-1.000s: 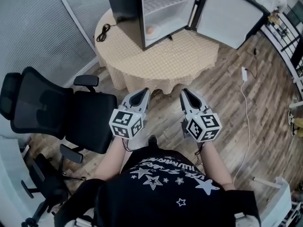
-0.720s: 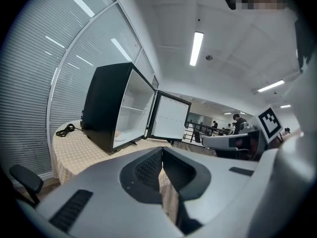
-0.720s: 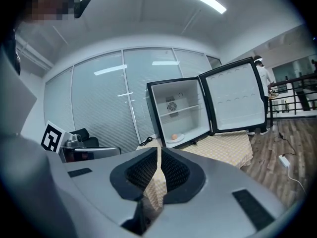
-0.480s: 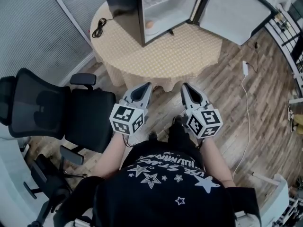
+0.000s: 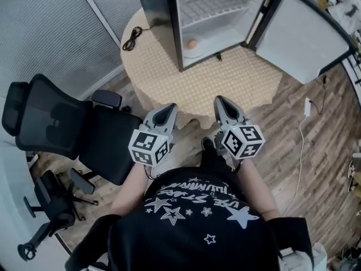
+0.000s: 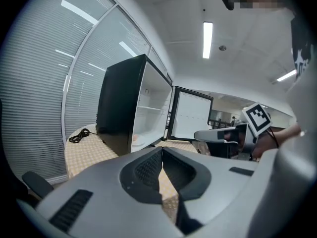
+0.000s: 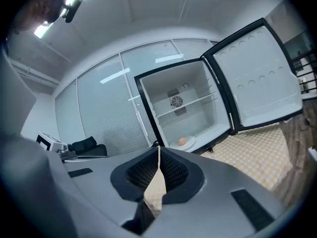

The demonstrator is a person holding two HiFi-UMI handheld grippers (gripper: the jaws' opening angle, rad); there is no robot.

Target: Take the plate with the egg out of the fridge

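Claws pressed together and empty, left gripper [image 5: 168, 108] and right gripper [image 5: 220, 101] level before the table [image 5: 237, 83]; egg [image 5: 192, 43] on plate [image 5: 199, 49] inside the open fridge [image 5: 217, 7].

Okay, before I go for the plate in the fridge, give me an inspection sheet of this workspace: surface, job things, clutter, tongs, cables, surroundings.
Surface: round table under a beige checked cloth; the fridge stands on it with its door swung open.
Job's things: egg on a white plate, on the fridge floor.
Clutter: nothing seen.
Grippers: left tongs and right tongs both shut and empty, side by side at the table's near edge.
Cables: black coiled cable on the table, left of the fridge; white cable on the floor at right.
Surroundings: black office chair at left, wooden floor, window blinds.
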